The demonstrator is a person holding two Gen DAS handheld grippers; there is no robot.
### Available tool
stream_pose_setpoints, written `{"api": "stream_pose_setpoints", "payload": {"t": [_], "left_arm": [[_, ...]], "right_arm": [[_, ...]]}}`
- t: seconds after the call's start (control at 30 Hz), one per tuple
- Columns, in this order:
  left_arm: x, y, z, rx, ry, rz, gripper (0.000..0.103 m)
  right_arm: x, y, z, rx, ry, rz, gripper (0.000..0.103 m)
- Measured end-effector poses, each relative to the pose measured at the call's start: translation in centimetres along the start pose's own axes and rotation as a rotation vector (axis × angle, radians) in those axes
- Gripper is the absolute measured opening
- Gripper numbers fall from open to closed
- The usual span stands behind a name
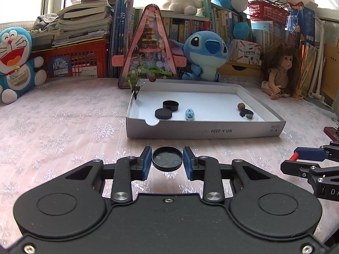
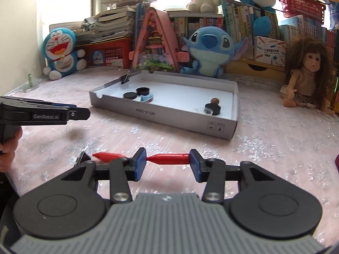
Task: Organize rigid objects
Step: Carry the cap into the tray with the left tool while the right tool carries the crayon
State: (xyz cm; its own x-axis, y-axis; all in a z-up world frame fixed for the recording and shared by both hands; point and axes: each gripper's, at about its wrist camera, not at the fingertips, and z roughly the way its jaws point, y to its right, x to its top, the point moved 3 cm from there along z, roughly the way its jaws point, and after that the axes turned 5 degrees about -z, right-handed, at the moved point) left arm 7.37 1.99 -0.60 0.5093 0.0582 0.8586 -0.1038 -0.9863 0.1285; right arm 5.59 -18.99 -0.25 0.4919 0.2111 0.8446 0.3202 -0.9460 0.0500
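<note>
- The left gripper [image 1: 167, 162] pinches a round black plastic cap [image 1: 167, 161] by its rim, blue pads [image 1: 145, 162] tight on both sides, raised above the pink snowflake-patterned tablecloth [image 1: 63, 131] just short of the shallow white cardboard box [image 1: 203, 130].
- Risk: the curved rim gives each pad only a narrow contact, so I judge the cap could twist or pop out on the way to the box.
- The right gripper [image 2: 167, 163] is closed on a red plastic pen-like stick [image 2: 169, 158] lengthwise, end to end between the pads; its other red piece [image 2: 108, 156] sticks out past the left pad, blurred.
- Risk: an end-on hold could let the stick pivot and drop.
- Counted in the box: 2 black caps [image 1: 167, 109], 1 small blue figure [image 1: 190, 114], 1 brown ball [image 1: 241, 106], 1 black ring with a clear piece [image 1: 246, 113], and 1 binder clip [image 1: 135, 89] on the rim.
- Counted behind: 4 plush toys and 1 doll [image 1: 281, 72].
</note>
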Motion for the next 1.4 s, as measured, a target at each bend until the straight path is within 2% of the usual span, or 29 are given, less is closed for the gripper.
{"api": "stream_pose_setpoints", "payload": {"t": [0.57,0.9,1.23,1.4], "left_arm": [[5.6,0.6,2.8,-0.008,0.038,-0.014,0.030],[6.8,1.2,6.4,-0.017,-0.064,-0.055,0.030],[7.4,1.4,9.5,0.001,-0.109,-0.054,0.030],[7.2,1.1,11.0,-0.002,-0.157,-0.069,0.030]], "right_arm": [[3.7,2.8,2.2,-0.098,0.039,0.056,0.050],[4.8,4.1,4.4,-0.155,0.007,0.131,0.050],[5.9,5.8,7.5,-0.132,-0.076,0.226,0.050],[6.0,6.2,9.1,-0.115,-0.134,0.239,0.050]]}}
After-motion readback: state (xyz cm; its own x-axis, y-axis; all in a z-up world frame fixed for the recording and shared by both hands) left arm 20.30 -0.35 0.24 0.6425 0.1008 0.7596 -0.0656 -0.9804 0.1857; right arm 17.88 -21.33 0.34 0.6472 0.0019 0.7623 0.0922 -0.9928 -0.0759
